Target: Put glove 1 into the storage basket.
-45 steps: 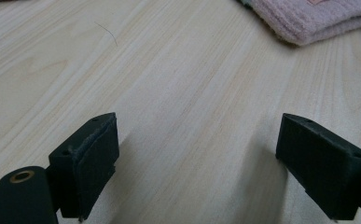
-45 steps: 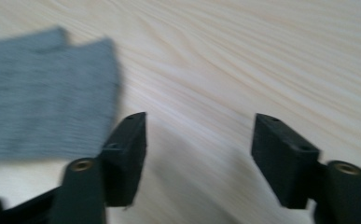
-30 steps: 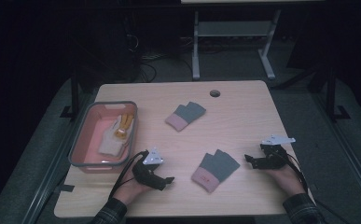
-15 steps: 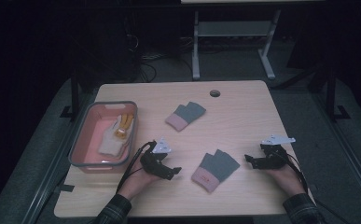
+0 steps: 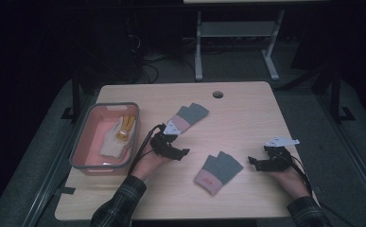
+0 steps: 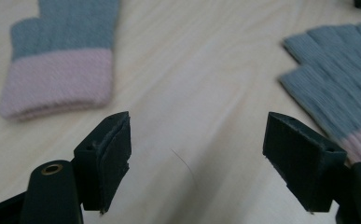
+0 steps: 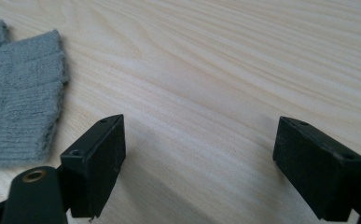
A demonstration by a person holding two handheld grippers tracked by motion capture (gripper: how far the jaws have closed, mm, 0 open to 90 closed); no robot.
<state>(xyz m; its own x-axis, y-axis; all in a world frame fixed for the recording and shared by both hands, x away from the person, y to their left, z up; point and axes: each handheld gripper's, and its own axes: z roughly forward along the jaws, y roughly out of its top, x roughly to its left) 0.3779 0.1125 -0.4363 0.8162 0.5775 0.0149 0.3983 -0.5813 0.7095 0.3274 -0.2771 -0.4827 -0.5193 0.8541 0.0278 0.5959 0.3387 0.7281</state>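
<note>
Two grey gloves (image 5: 218, 172) (image 5: 188, 117) — one basin (image 5: 83, 138) (pink).

Two grey knitted gloves with pink cuffs lie on the one pale wooden worktop (image 5: 247, 118): the farther grey-and-pink glove (image 5: 188, 117) and the nearer grey-and-pink glove (image 5: 217, 172). One pink plastic bin with a grey rim (image 5: 87, 130) stands at the left, and in it lies one white knitted glove with yellow fingertips (image 5: 117, 138), so there are three gloves in all. Two hand-held black grippers are counted, the left gripper (image 5: 179, 153) and the right gripper (image 5: 255, 162), each with two fingers. One round dark hole (image 5: 218, 94) sits in the worktop's far edge.
</note>
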